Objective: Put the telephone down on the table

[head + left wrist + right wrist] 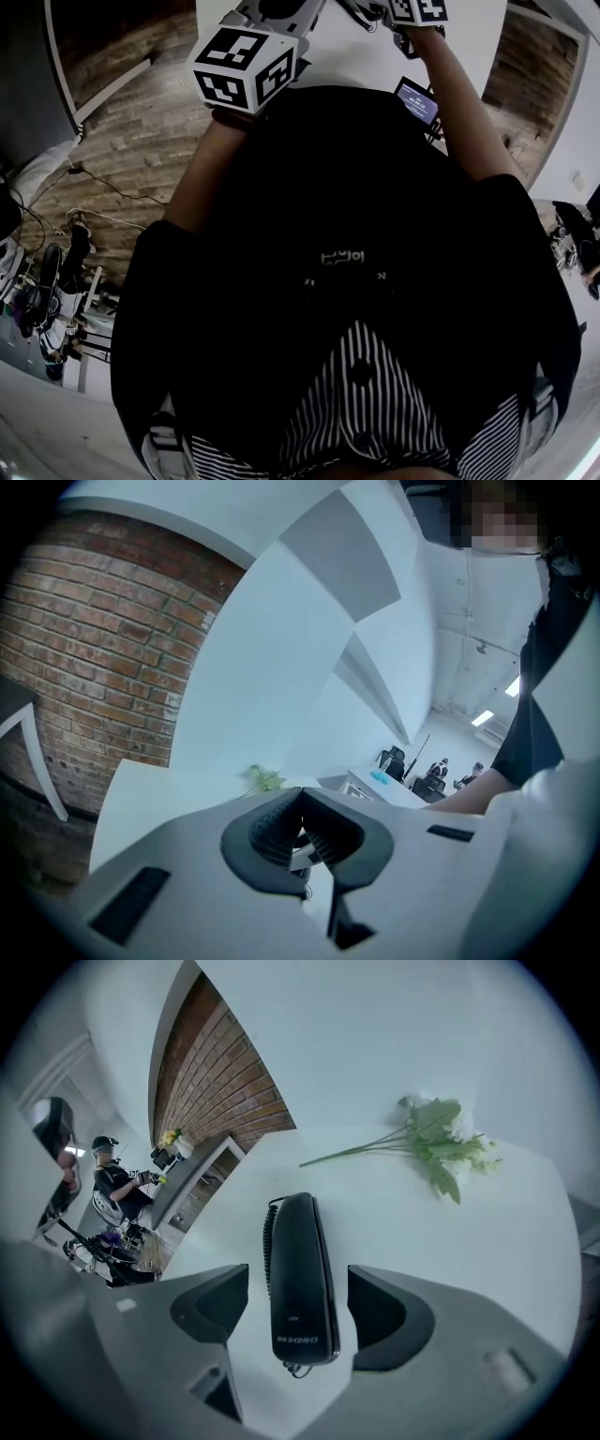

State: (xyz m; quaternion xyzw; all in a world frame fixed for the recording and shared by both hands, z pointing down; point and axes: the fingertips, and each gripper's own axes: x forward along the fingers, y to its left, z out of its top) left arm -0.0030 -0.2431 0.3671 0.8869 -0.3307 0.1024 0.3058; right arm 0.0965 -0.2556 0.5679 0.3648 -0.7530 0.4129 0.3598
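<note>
A slim black plastic telephone handset (300,1279) with a coiled cord lies flat on the white table (469,1241). It runs lengthwise between the jaws of the right gripper (298,1309), which stand wide apart and clear of it at three and nine o'clock: released. A pale green flower sprig (436,1143) lies on the table at one o'clock from the handset. The left gripper (302,803) is clenched, its pad tips meeting on nothing.
</note>
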